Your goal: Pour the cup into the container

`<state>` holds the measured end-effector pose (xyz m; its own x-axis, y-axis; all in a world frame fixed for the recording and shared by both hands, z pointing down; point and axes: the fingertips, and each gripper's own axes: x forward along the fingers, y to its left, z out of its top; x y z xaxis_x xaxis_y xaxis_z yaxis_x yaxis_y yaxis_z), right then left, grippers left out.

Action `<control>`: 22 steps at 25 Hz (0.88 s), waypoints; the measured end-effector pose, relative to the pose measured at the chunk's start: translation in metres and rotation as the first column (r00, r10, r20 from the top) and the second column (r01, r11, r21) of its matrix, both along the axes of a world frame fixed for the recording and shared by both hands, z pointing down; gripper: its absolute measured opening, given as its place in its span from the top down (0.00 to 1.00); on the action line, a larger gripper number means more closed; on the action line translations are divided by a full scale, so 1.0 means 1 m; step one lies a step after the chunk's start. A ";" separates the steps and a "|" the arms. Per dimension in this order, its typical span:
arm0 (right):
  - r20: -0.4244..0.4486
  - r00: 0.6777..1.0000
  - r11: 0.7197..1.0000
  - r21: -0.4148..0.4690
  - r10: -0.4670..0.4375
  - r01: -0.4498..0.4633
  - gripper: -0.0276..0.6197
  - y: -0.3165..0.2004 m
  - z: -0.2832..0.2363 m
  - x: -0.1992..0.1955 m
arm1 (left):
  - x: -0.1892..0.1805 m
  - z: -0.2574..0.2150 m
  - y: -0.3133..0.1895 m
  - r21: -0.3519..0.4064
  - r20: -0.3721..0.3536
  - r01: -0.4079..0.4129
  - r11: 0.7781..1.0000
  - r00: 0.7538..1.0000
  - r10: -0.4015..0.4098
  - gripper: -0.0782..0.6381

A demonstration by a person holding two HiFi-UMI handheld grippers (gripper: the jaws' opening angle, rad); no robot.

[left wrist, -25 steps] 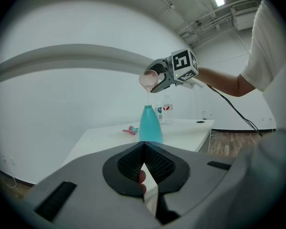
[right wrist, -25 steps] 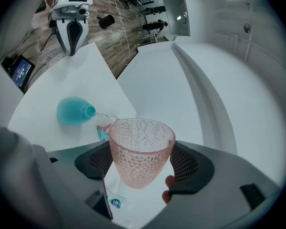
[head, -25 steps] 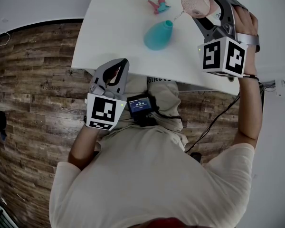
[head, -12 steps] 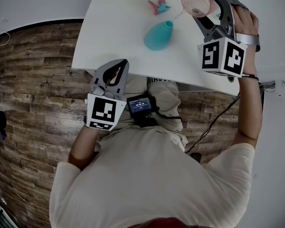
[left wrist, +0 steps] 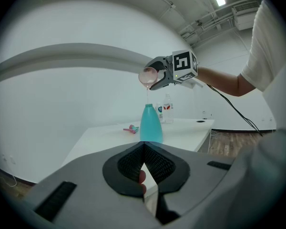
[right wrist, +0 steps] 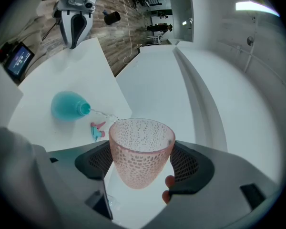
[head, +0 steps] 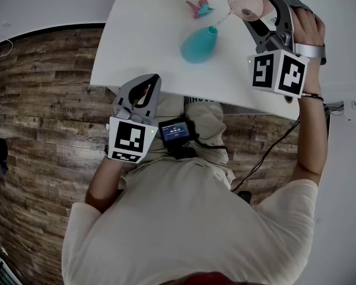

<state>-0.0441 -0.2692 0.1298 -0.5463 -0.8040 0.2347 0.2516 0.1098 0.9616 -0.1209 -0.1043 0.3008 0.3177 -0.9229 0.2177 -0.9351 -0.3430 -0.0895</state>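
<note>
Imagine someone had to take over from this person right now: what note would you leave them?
Right gripper: shut on the pink cup, held tilted above the table.
Left gripper: shut, empty, held off the table's near edge.
Teal bottle: upright on the table, neck open; a spray head lies behind it.
Done: pouring is under way, with a thin stream running from the cup into the bottle's neck.
Left: finish the pour. How much water remains is unclear.

The dotted cup [right wrist: 142, 151] is pink, the container [head: 199, 45] teal
</note>
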 end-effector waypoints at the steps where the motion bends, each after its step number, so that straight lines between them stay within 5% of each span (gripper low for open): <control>1: -0.002 1.000 1.000 0.006 -0.002 0.002 0.38 0.000 0.000 0.000 | 0.000 0.000 0.000 -0.001 0.000 0.000 1.000 1.000 0.000 0.88; 22: -0.040 0.998 0.995 0.092 -0.046 0.050 0.38 0.005 -0.003 -0.004 | -0.002 0.001 0.000 -0.004 0.001 0.004 1.000 1.000 -0.004 0.88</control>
<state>-0.0480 -0.2644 0.1273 -0.5770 -0.7963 0.1815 0.2905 0.0076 0.9569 -0.1230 -0.1038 0.3019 0.3141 -0.9232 0.2213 -0.9362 -0.3399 -0.0891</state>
